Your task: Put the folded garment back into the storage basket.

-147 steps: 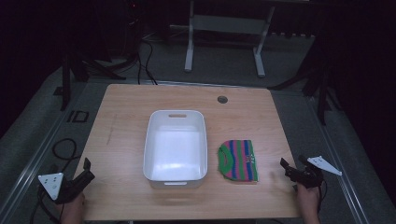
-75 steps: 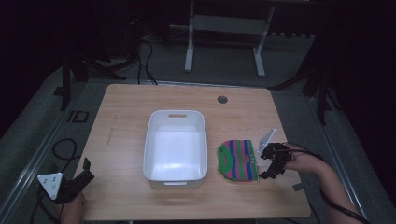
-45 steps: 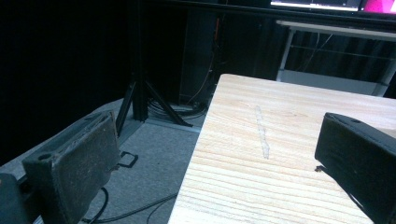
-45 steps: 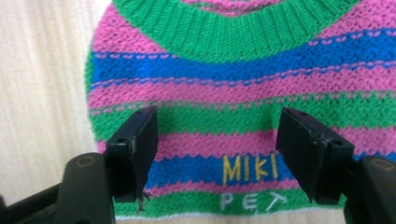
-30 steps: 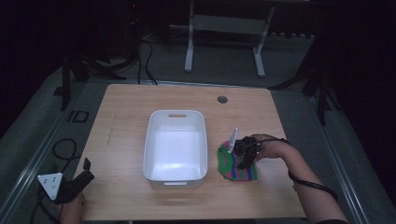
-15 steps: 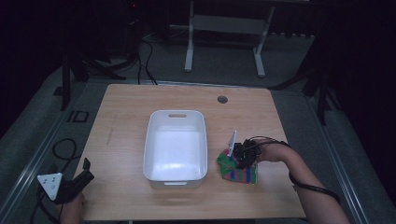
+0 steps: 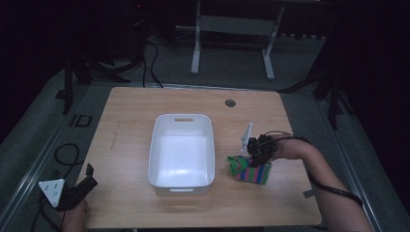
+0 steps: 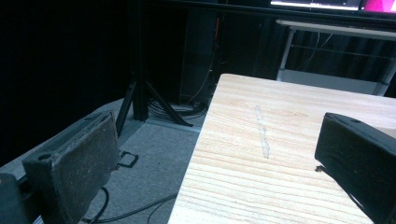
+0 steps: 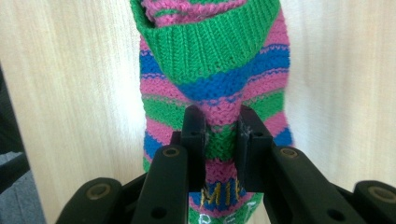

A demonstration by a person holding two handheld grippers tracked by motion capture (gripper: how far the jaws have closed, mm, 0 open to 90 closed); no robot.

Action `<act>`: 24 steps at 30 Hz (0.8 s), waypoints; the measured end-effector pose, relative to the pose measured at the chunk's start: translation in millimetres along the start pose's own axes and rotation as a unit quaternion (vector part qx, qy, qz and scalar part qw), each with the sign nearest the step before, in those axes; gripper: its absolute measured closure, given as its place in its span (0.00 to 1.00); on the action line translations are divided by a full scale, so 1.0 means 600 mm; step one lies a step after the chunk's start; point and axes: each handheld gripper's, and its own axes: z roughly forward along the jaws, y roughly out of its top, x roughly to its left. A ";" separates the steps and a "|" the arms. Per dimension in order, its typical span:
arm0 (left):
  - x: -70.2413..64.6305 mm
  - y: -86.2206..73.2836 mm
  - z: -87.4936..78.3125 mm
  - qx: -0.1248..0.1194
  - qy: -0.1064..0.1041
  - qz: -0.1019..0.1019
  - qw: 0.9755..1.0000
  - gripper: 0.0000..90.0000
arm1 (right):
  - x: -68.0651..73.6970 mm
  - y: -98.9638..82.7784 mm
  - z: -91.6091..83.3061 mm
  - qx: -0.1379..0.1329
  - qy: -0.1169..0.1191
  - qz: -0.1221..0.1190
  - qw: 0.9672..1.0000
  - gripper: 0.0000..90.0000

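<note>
Right now my right gripper (image 7: 255, 155) is pinched shut on the striped knitted sock (image 7: 249, 169), which sits right of centre in the high view, on the table (image 7: 125, 116). In the right gripper view the jaws have bunched a fold of the sock (image 9: 215, 84) between them, low in the frame, and its long axis runs straight up the picture away from me, ending in the green ribbed cuff at the top.

What my next move turns on, I judge, is the white bin (image 7: 182, 150): it stands just left of the sock in the high view, near but not touching, with its long side running up the frame. The sock would have to travel leftward over the near wall of the bin. My right gripper is by far the nearer one. My left gripper (image 7: 83, 186) rests at the lower left corner of the table, well apart from both, and in the left gripper view (image 8: 215, 154) its jaws stand wide with nothing between them.

Some things I cannot make out. The right gripper covers the sock's upper right edge from above, so I cannot tell how much fabric is caught. The lettering near my jaws is cut off. Whether the sock has left the table is unclear.
</note>
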 end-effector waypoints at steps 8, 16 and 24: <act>0.000 0.000 0.000 0.000 0.000 0.000 1.000 0.00 | 0.000 -0.002 -0.075 -0.010 -0.016 0.007 1.000 0.84; 0.000 0.000 0.001 0.001 -0.002 -0.001 1.000 0.00 | 0.000 0.014 -0.103 -0.010 -0.018 0.002 1.000 0.84; 0.000 0.000 0.000 0.000 -0.003 0.000 1.000 0.00 | -0.005 0.049 -0.134 -0.020 -0.025 -0.004 0.999 0.84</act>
